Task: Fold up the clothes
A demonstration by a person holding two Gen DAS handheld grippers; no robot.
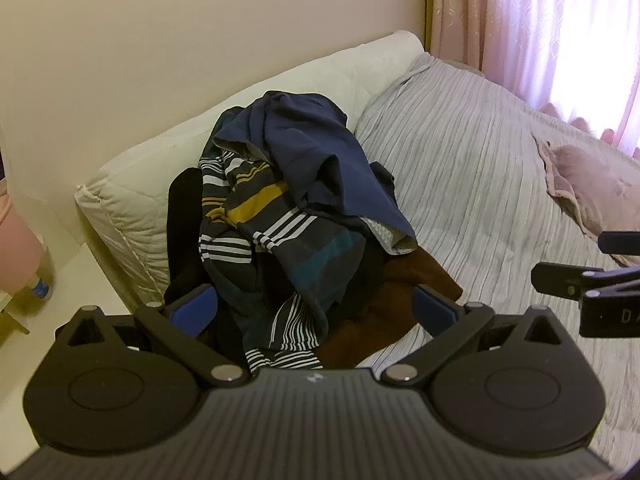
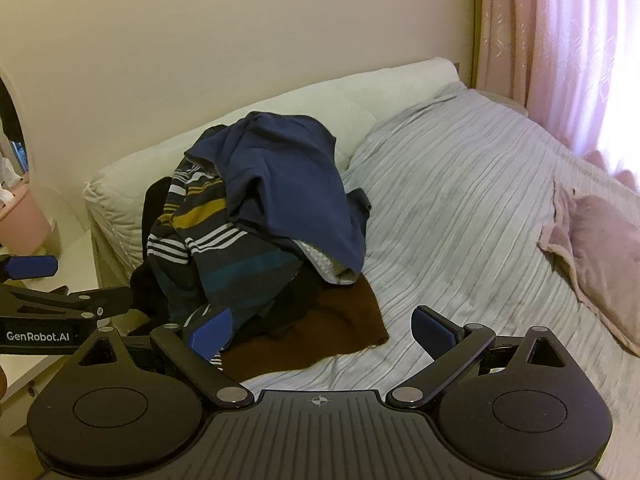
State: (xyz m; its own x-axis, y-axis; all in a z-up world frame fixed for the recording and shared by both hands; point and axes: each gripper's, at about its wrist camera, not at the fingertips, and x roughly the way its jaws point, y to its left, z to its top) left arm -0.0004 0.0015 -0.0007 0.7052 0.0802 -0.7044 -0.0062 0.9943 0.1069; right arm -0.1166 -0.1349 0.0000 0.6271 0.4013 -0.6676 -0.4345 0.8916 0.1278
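Note:
A heap of clothes lies on the bed against a white pillow. On top is a navy garment (image 1: 312, 148) (image 2: 288, 184). Under it is a striped shirt (image 1: 256, 224) (image 2: 208, 240) with white, yellow and teal bands, and at the bottom a brown cloth (image 1: 384, 316) (image 2: 332, 328) spread flat. My left gripper (image 1: 314, 306) is open just in front of the heap, nothing between its blue pads. My right gripper (image 2: 322, 332) is open too, over the brown cloth's edge. Each gripper shows at the edge of the other's view: the right gripper (image 1: 592, 280), the left gripper (image 2: 48, 292).
The bed has a grey pleated cover (image 1: 480, 184) (image 2: 460, 208). A white pillow (image 1: 132, 196) (image 2: 116, 204) lies along the wall. A pink cushion (image 1: 592, 192) (image 2: 600, 252) rests at the right. Pink curtains (image 2: 560, 40) hang behind. A pink bin (image 1: 16, 256) stands left of the bed.

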